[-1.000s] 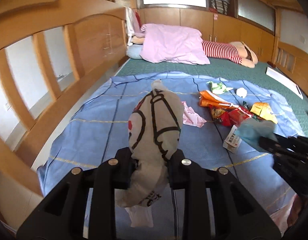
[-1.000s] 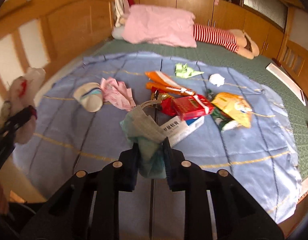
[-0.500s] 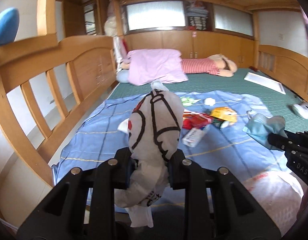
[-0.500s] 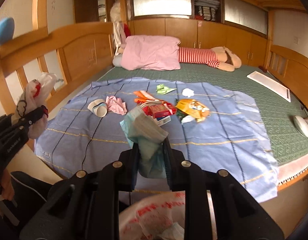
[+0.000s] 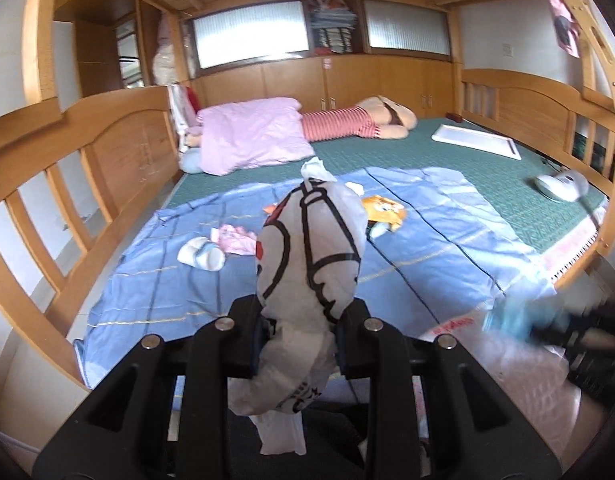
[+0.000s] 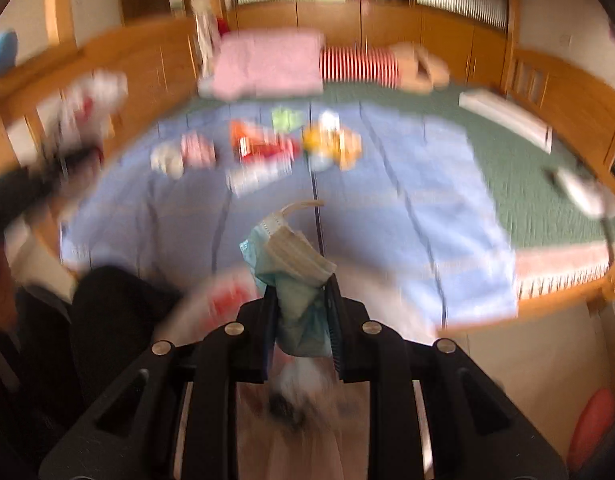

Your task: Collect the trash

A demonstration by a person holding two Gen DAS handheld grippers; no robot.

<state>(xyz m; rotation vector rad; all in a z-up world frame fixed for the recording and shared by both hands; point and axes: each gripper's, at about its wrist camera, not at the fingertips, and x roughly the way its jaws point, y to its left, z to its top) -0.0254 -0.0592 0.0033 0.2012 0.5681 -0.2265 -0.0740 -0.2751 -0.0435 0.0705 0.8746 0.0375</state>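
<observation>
Centrally in the left wrist view, a crumpled white plastic bag (image 5: 311,256) with black and red print is clamped between the fingers of the left gripper (image 5: 299,344). At the middle of the blurred right wrist view, a folded blue face mask (image 6: 295,268) sits between the fingers of the right gripper (image 6: 301,320), whose jaws are opening. Further trash, among it an orange wrapper (image 5: 383,210) and a white cup (image 5: 201,254), is seen on the blue sheet (image 5: 427,240) behind.

daylight from the far windows (image 5: 251,40); left view sharp, right view motion-blurred, edges bowed.
</observation>
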